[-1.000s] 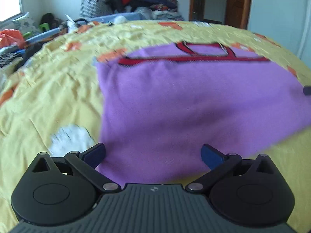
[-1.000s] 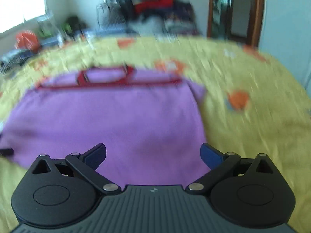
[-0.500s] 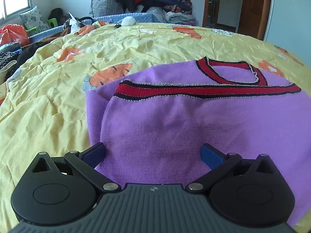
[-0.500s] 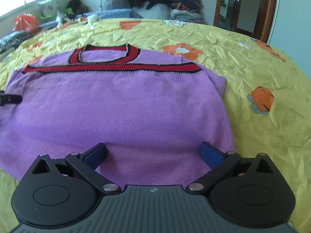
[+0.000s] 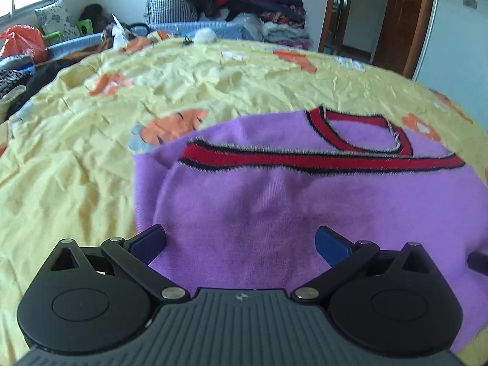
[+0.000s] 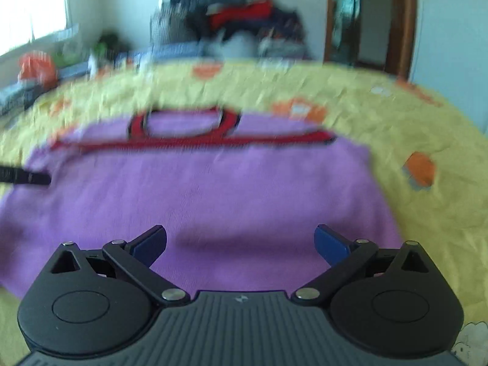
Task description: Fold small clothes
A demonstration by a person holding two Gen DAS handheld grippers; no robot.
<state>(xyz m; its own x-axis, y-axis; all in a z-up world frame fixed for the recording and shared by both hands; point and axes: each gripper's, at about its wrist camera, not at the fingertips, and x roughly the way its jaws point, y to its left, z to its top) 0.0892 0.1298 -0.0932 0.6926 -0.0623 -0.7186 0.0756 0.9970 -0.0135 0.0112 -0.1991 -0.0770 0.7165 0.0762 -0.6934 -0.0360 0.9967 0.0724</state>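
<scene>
Purple knit fills both wrist views: the small sweater [image 5: 274, 207] lies spread on the yellow bedsheet [image 5: 76, 158], its red-and-black trimmed neckline [image 5: 360, 134] on the sweater's far side from both cameras; compared with half a second ago, the left view shows the sweater a little farther off and lower in frame, with more sheet beyond the neckline, so the left gripper [image 5: 241, 241] has drawn back and tipped slightly; the right view, sharp a moment ago, is now smeared, which says the right gripper [image 6: 241, 241] is moving fast, and the neckline sits farther from it than before.

For the task this reads as a repositioning rather than a fold; the sweater is flat and unfolded apart from its left edge, which is doubled under beside the neckline, and no fabric is pinched, so the first fold is judged not yet begun.

Both tools hover low over the hem side of the sweater, pointing toward the neckline; the jaws of each stand wide apart and hold nothing, with purple cloth showing between the blue pads [image 5: 149, 241]; a dark finger of the left tool [image 6: 24, 177] juts in at the sweater's left edge in the right view, and a dark tip of the right tool [image 5: 479, 262] shows at the sweater's right edge in the left view, so the two flank the garment.
</scene>
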